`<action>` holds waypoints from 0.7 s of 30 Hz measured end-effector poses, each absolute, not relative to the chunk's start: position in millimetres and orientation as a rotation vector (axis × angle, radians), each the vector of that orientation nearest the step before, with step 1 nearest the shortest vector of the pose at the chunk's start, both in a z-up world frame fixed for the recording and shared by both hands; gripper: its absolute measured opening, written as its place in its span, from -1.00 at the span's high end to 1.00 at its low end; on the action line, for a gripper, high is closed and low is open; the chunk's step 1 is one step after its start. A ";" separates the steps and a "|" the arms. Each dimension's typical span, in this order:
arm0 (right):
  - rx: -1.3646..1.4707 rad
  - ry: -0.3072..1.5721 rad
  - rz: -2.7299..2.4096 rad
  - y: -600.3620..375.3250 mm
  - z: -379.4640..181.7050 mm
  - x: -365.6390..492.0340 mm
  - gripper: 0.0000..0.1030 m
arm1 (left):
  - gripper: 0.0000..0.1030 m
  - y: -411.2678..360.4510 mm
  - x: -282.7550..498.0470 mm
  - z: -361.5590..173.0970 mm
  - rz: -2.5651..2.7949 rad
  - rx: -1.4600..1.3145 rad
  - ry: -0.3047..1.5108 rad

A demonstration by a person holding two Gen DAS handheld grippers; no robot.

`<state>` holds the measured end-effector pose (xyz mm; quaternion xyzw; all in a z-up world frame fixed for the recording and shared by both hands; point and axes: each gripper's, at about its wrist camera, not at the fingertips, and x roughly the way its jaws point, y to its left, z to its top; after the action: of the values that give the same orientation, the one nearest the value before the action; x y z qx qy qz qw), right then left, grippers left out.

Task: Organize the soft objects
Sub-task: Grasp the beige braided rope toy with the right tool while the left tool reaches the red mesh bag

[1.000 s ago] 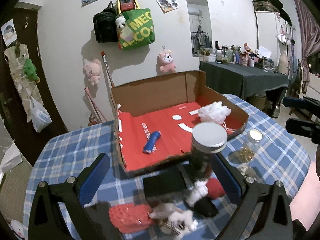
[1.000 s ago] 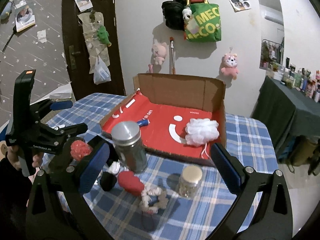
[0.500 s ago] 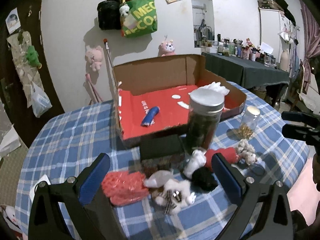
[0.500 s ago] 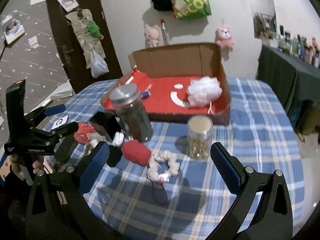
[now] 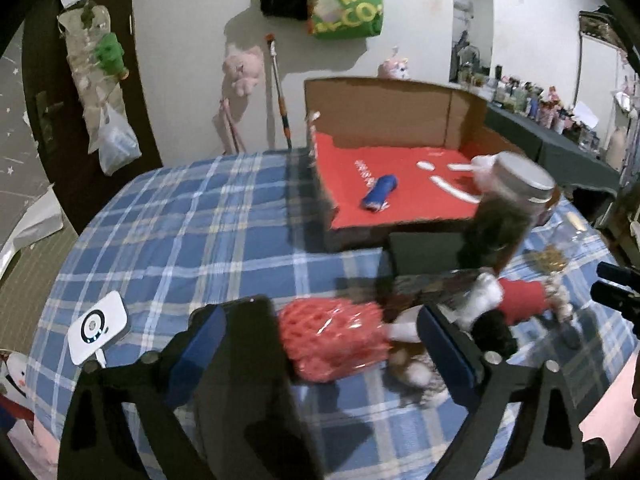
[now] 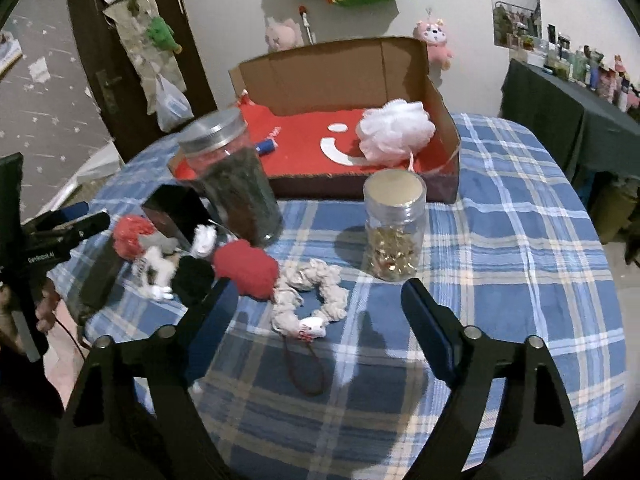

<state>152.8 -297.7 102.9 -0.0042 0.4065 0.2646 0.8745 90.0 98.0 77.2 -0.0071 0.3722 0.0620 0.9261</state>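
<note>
While the red mesh pouf (image 5: pixel 334 340) lies on the plaid surface (image 5: pixel 192 240) between the left gripper (image 5: pixel 320 344) pads — untouched — its jaws have just been closing; the cream scrunchie (image 6: pixel 316 296) lies at 12 o'clock of the right gripper (image 6: pixel 316 316), likewise narrowing, still apart.

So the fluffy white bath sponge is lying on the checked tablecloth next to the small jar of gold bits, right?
Not quite. The white bath sponge lies inside the cardboard box, on its red floor, not on the tablecloth. The small jar of gold bits stands just outside the box's front wall. The right wrist view shows this.
</note>
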 end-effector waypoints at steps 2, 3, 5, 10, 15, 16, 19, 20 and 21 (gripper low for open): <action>-0.006 0.865 0.542 -295.8 96.5 156.7 -0.58 | -0.64 102.9 94.7 69.6 0.133 -0.023 0.789; -0.005 0.869 0.538 -296.1 95.1 157.8 -0.54 | -0.58 104.6 97.2 66.1 0.130 -0.027 0.802; 0.002 0.884 0.522 -296.5 90.6 162.0 -0.35 | -0.45 106.9 100.8 60.5 0.122 -0.037 0.821; 0.024 0.904 0.512 -298.2 84.7 167.9 -0.24 | -0.45 106.6 104.4 57.5 0.097 -0.043 0.825; 0.049 0.929 0.517 -299.1 78.1 173.1 -0.24 | -0.48 105.3 107.3 53.4 0.057 -0.060 0.850; 0.067 0.941 0.522 -299.9 75.2 175.1 -0.24 | -0.48 104.0 107.8 51.9 0.053 -0.058 0.853; 0.083 0.959 0.521 -300.4 69.6 178.8 -0.24 | -0.48 101.5 111.7 50.5 0.045 -0.059 0.859; 0.086 0.965 0.521 -300.4 68.0 179.6 -0.24 | -0.48 100.6 112.1 50.5 0.041 -0.063 0.862; 0.095 0.972 0.524 -300.7 65.8 180.4 -0.24 | -0.48 100.0 113.7 49.8 0.037 -0.065 0.865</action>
<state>180.4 -300.7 65.8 0.0450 0.4615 0.2489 0.8503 113.7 100.0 49.8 -0.0317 0.4192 0.0178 0.9072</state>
